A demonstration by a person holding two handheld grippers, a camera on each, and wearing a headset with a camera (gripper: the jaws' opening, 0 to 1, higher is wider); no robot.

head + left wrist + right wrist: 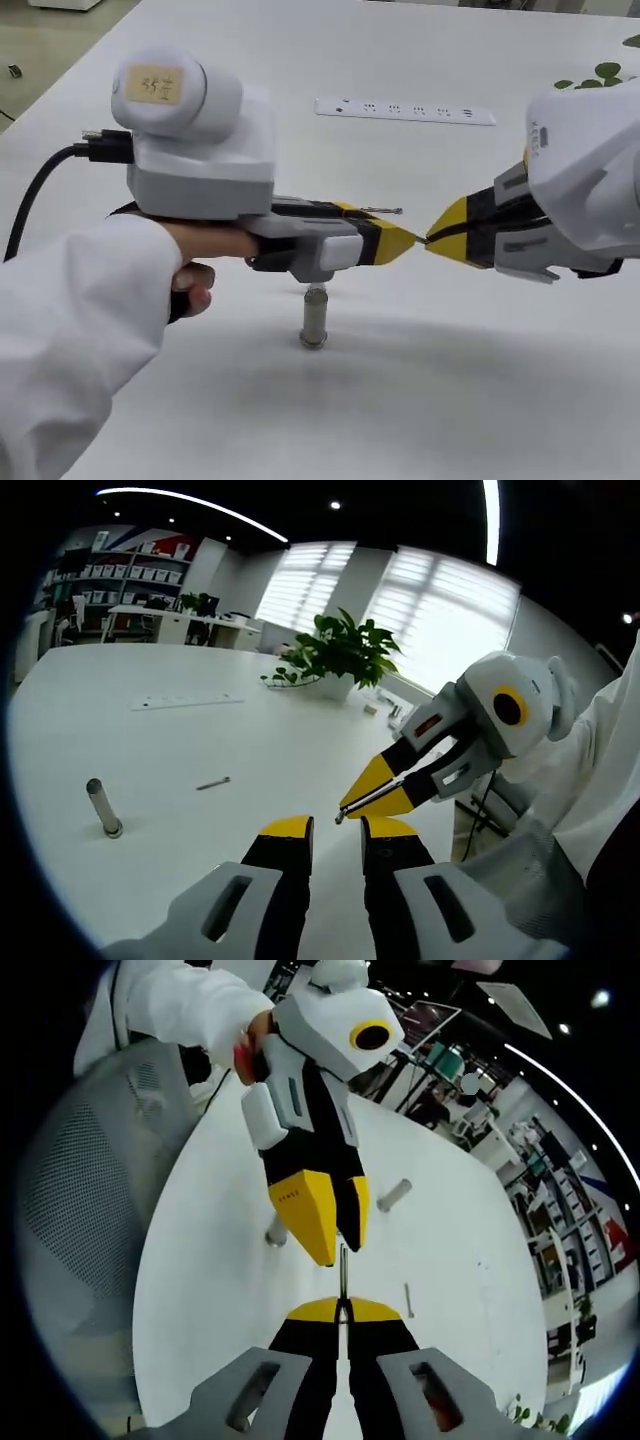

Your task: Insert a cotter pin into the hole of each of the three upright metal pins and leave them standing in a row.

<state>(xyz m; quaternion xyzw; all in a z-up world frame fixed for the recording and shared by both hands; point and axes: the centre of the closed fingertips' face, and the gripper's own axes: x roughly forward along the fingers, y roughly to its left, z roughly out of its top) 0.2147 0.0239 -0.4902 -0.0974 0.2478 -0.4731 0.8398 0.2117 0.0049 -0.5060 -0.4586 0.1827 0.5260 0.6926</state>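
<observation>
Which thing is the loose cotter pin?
Start at the long white power strip on the table. Nearer you, just beyond the left tongs, lies a thin cotter pin. It lies flat, while the thick metal pin stands up.

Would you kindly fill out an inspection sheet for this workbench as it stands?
Surface: white table, smooth.
Job's things: grey upright metal pin standing; thin metal cotter pin held in the air; second thin pin lying on the table.
Clutter: white power strip.
Grippers: left hand-held gripper open; right hand-held gripper shut on the cotter pin, tips nearly meeting.
Cables: black cable plugged into the left hand-held gripper.
Surroundings: green potted plant, shelves, bright windows.
</observation>
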